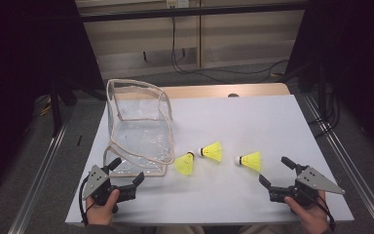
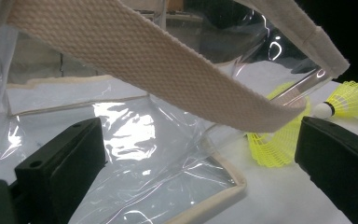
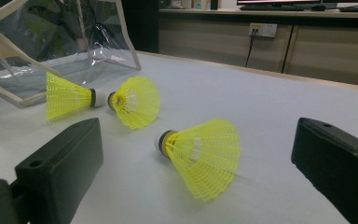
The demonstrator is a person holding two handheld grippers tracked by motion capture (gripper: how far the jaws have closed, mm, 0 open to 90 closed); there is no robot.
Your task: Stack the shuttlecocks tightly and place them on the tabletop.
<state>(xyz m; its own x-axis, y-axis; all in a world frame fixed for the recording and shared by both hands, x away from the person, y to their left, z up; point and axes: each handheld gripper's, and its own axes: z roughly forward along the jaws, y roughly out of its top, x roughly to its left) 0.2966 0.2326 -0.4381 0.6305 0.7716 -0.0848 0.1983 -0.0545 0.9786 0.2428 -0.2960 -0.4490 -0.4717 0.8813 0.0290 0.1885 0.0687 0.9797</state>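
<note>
High view: both jaw pairs spread wide and empty, left hand-held gripper (image 1: 128,176) at the clear bag (image 1: 139,129), right hand-held gripper (image 1: 276,174) near three yellow shuttlecocks (image 1: 250,160) (lying on the counter (image 1: 253,122)).

White table (image 1: 253,122): clear bag (image 1: 139,129) at left, three yellow shuttlecocks (image 1: 213,151) lying beside it.

Bright table (image 1: 253,122), dark surroundings.
Lit from above; glare on clear plastic bag (image 2: 135,135); soft shadows under shuttlecocks (image 3: 200,156); near jaws slightly blurred.
</note>
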